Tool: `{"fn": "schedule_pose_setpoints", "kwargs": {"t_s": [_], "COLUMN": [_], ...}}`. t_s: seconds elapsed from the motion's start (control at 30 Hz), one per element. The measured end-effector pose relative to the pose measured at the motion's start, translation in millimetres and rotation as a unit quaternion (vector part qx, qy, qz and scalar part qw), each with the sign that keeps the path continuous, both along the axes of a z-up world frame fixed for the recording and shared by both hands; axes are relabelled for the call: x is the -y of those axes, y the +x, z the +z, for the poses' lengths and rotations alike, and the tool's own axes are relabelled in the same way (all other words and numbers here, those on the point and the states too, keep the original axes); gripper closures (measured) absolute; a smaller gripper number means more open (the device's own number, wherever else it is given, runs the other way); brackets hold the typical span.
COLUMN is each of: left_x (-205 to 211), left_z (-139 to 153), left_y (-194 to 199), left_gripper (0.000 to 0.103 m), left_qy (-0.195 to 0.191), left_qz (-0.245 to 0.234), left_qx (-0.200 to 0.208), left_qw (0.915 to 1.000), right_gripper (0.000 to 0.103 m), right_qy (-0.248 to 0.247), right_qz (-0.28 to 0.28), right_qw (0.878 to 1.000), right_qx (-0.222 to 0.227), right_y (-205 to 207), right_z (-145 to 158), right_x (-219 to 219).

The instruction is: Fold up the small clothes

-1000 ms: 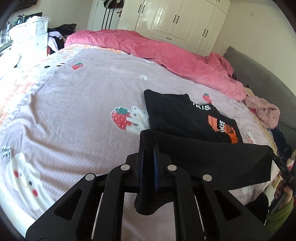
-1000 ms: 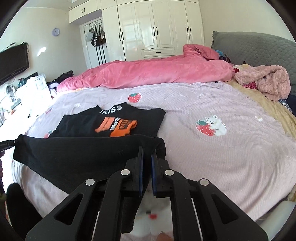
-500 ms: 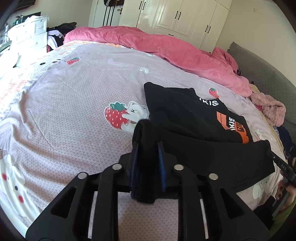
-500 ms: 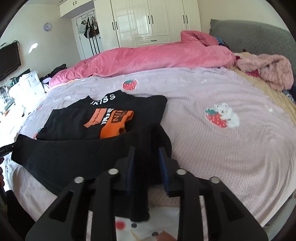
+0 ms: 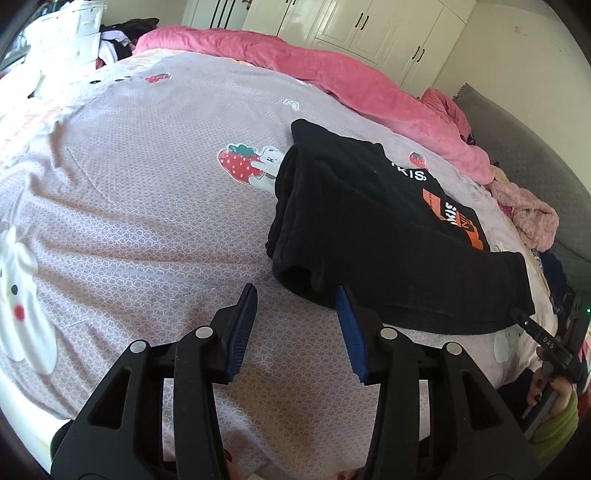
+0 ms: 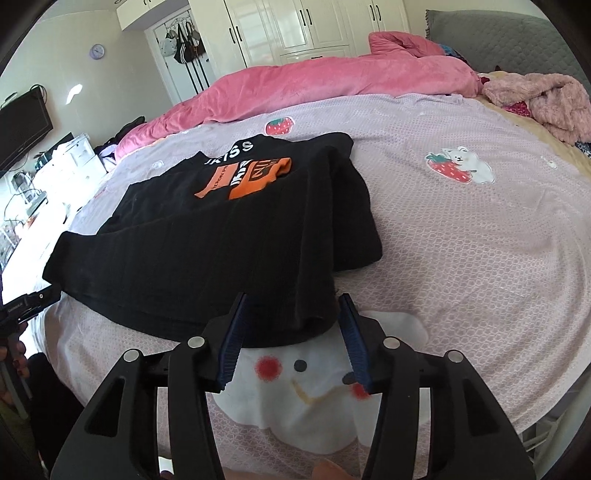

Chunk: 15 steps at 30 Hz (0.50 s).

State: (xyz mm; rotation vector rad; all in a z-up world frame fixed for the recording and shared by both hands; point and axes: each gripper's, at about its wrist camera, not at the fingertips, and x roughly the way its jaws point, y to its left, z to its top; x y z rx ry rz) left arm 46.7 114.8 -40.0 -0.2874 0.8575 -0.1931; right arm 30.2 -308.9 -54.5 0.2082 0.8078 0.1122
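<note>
A small black shirt (image 5: pixel 373 229) with an orange and white print lies on the lilac bedspread (image 5: pixel 147 177), its near part folded up over itself. It also shows in the right wrist view (image 6: pixel 221 240). My left gripper (image 5: pixel 297 295) is open and empty, just short of the shirt's folded left corner. My right gripper (image 6: pixel 291 301) is open and empty, with the shirt's near right corner lying between its blue pads (image 6: pixel 232 332).
A pink duvet (image 6: pixel 314 85) is bunched along the far side of the bed. A pink fluffy garment (image 6: pixel 546 99) lies by the grey headboard (image 6: pixel 509 33). White wardrobes (image 6: pixel 314 26) stand behind. The other gripper shows at the right edge of the left wrist view (image 5: pixel 546 343).
Both grippers have opened and let go of the shirt's corners. The lifted part now lies laid down over the rest of the shirt, and both grippers have drawn back a little.
</note>
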Motion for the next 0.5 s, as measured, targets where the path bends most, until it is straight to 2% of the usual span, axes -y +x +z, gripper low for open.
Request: {"fn": "schedule_pose_setpoints", "kwargs": {"t_s": [0.1, 0.17, 0.2, 0.23, 0.27, 0.3, 0.33, 0.5], "left_x": [2, 7, 9, 13, 15, 18, 20, 18], "left_z": [4, 8, 9, 9, 9, 10, 11, 26], "left_y": [5, 11, 13, 17, 20, 23, 26, 38], "left_gripper": [0.067, 0.069, 0.075, 0.096, 0.101, 0.101, 0.101, 0.101], "left_qy": [-0.008, -0.010, -0.010, -0.006, 0.002, 0.009, 0.015, 0.009], "left_qz": [-0.003, -0.010, -0.013, -0.017, -0.018, -0.020, -0.020, -0.019], "left_qx": [0.004, 0.009, 0.009, 0.008, 0.007, 0.006, 0.006, 0.026], "left_qw": [1.0000, 0.9999, 0.9998, 0.9998, 0.9998, 0.9998, 0.9997, 0.9994], "right_gripper": [0.055, 0.062, 0.071, 0.079, 0.083, 0.094, 0.096, 0.097], "right_qy": [0.003, 0.008, 0.008, 0.006, 0.004, -0.001, -0.004, 0.016], "right_qz": [0.006, 0.006, 0.005, 0.004, 0.004, 0.004, 0.004, 0.004], "right_qw": [1.000, 1.000, 1.000, 1.000, 1.000, 1.000, 1.000, 0.999], "right_qx": [0.002, 0.004, 0.003, 0.003, 0.002, 0.002, 0.003, 0.028], "right_y": [4, 6, 8, 10, 11, 13, 13, 19], "right_z": [1, 2, 2, 1, 1, 0, 1, 15], "right_x": [-4, -3, -3, -3, -3, -3, -3, 7]}}
